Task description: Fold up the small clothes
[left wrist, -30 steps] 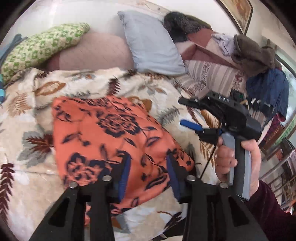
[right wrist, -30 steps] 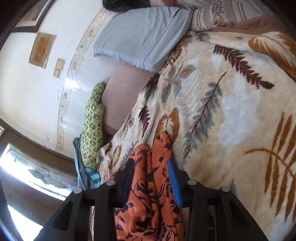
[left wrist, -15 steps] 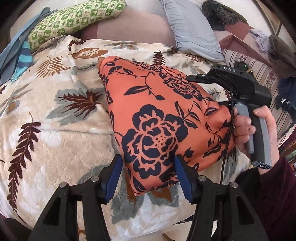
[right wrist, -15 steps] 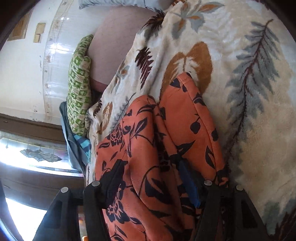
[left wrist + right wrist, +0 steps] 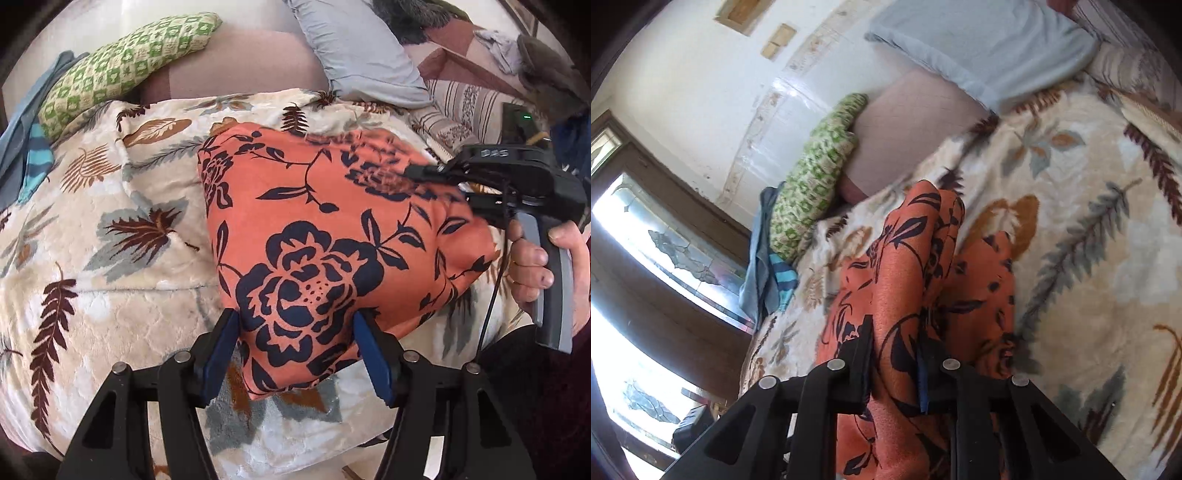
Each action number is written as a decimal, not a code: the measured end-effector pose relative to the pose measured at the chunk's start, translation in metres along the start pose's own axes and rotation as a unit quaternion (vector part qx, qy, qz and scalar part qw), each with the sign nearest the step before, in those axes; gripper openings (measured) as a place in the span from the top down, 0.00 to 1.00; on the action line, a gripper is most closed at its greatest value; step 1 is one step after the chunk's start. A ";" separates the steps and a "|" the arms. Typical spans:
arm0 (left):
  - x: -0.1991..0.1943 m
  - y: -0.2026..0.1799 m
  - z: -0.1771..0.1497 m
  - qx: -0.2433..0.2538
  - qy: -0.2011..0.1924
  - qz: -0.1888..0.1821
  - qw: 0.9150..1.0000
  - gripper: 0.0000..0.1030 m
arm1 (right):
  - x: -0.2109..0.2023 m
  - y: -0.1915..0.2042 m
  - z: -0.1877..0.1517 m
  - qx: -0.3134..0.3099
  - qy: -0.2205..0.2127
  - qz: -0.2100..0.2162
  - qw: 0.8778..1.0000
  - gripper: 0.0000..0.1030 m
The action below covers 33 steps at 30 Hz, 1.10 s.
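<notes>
In the left wrist view, a blue cloth with turquoise stripes (image 5: 31,162) hangs at the far left edge, beside a green-and-white patterned cushion (image 5: 122,70) that leans on a dusty-pink bolster (image 5: 240,62). A cream plush blanket printed with brown and grey leaves (image 5: 110,258) covers the bed and serves as the work surface. A pale blue pillow (image 5: 354,51) stands behind it, with a striped brown-and-cream cover (image 5: 461,107) and a heap of dark clothes (image 5: 546,70) further right.

The orange cloth with a navy flower print (image 5: 332,236) lies in the middle of the blanket, folded into a rough wedge. Its long axis runs from the upper left down to the lower right, and a narrower corner points toward the camera. That corner sits between the blue pads of the left gripper (image 5: 295,354), whose jaws are opening and stand clear of the fabric on both sides.

At the right, a person's hand (image 5: 543,269) holds the grey handle of the right gripper (image 5: 892,354). In the right wrist view its jaws are closing and already pinch a bunched ridge of the orange cloth, which runs away from the camera toward the cushion. A white wall (image 5: 701,74) and a dark-framed patterned-glass window (image 5: 665,251) fill the left side there.
</notes>
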State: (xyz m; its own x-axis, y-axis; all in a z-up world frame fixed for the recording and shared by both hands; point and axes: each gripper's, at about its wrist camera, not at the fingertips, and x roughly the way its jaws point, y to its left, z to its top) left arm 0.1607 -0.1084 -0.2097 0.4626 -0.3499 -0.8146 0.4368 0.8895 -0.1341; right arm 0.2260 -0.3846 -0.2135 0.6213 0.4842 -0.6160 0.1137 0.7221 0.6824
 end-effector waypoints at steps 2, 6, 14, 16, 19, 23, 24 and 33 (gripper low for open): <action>0.002 -0.002 0.000 0.000 0.004 -0.003 1.000 0.37 | 0.019 -0.030 -0.001 0.063 0.032 -0.064 0.995 0.70; -0.015 0.013 0.009 -0.031 -0.015 -0.023 0.999 0.37 | -0.013 -0.023 0.004 0.059 -0.034 -0.043 0.997 0.64; -0.018 0.017 0.044 -0.024 -0.051 0.004 0.998 0.35 | -0.033 0.035 -0.001 -0.044 -0.096 0.044 0.993 0.53; 0.008 0.007 0.037 0.014 -0.010 0.035 0.999 0.35 | -0.011 0.039 -0.004 -0.048 -0.051 0.036 0.997 0.53; 0.047 0.008 0.014 0.012 0.051 0.062 0.997 0.32 | 0.043 0.010 -0.009 0.013 0.057 -0.040 0.997 0.69; 0.038 0.029 0.016 -0.044 0.062 0.025 0.997 0.26 | 0.029 0.021 -0.006 -0.004 0.023 -0.034 0.999 0.69; 0.033 0.032 0.021 -0.044 0.059 0.020 0.997 0.26 | 0.024 0.025 -0.005 -0.010 0.007 -0.035 0.999 0.69; 0.041 0.056 0.091 -0.045 0.016 0.071 0.996 0.26 | 0.029 0.046 0.008 -0.003 -0.023 0.022 0.999 0.69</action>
State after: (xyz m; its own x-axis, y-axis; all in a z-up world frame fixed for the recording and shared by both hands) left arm 0.2744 -0.0992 -0.1989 0.4891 -0.2107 -0.8464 0.2979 0.9524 -0.0650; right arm 0.2549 -0.3414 -0.1968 0.6609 0.4926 -0.5661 0.0810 0.7031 0.7065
